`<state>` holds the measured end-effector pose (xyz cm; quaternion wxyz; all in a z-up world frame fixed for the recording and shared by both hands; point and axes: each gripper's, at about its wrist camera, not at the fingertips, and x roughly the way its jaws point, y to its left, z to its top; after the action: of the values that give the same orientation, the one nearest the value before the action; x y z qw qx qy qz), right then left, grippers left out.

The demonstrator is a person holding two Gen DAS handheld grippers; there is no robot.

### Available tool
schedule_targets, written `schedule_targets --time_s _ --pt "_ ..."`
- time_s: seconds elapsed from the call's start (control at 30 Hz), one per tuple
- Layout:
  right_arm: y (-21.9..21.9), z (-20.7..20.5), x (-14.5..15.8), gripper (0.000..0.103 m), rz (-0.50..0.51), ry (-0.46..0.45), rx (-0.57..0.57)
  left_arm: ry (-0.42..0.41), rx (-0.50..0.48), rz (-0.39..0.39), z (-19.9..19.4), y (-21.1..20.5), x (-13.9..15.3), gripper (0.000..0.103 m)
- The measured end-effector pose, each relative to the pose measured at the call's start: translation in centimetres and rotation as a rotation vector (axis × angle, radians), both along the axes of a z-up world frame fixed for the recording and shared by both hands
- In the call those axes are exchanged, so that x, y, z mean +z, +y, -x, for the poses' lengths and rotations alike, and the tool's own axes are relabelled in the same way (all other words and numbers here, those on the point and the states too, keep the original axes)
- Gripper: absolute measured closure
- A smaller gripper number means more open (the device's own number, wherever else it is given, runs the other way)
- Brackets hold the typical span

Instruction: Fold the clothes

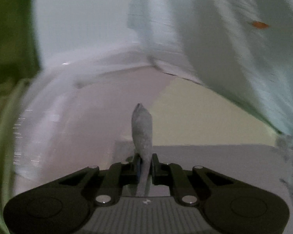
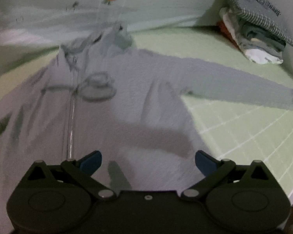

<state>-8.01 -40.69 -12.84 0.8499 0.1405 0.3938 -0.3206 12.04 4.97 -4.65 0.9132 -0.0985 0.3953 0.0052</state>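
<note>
Jacket spread flat on bed; my left tongs pinch its cloth for folding; right tongs wide above hem.

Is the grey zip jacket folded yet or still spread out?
Spread out. In the right wrist view the jacket lies flat on the green sheet, zipper up, one sleeve stretched sideways.
</note>
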Motion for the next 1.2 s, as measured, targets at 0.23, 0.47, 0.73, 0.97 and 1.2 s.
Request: schedule_targets --time_s 0.23,0.47,0.73,0.97,1.2 --pt "-5.4 3.4 2.5 0.0 0.033 -0.036 0.003 -0.031 -0.209 0.096 0.6 -14.8 1.7 0.092" --pt "-11.3 6.7 2.4 0.0 0.024 -0.04 -0.041 0.041 -0.456 0.183 3.2 -29.2 1.0 0.04" --pt "-12.8 4.6 3.3 0.0 0.006 -0.103 0.091 0.239 -0.438 0.02 2.0 -29.8 -3.1 0.007" --pt "-10.3 -3.8 1.8 0.0 -0.042 -0.072 0.291 0.324 -0.237 -0.141 -0.5 -25.6 -7.1 0.007" --pt "-6.9 -10.9 0.6 0.007 -0.099 0.007 0.428 0.392 -0.21 -0.15 -1.8 -24.5 -8.6 0.007"
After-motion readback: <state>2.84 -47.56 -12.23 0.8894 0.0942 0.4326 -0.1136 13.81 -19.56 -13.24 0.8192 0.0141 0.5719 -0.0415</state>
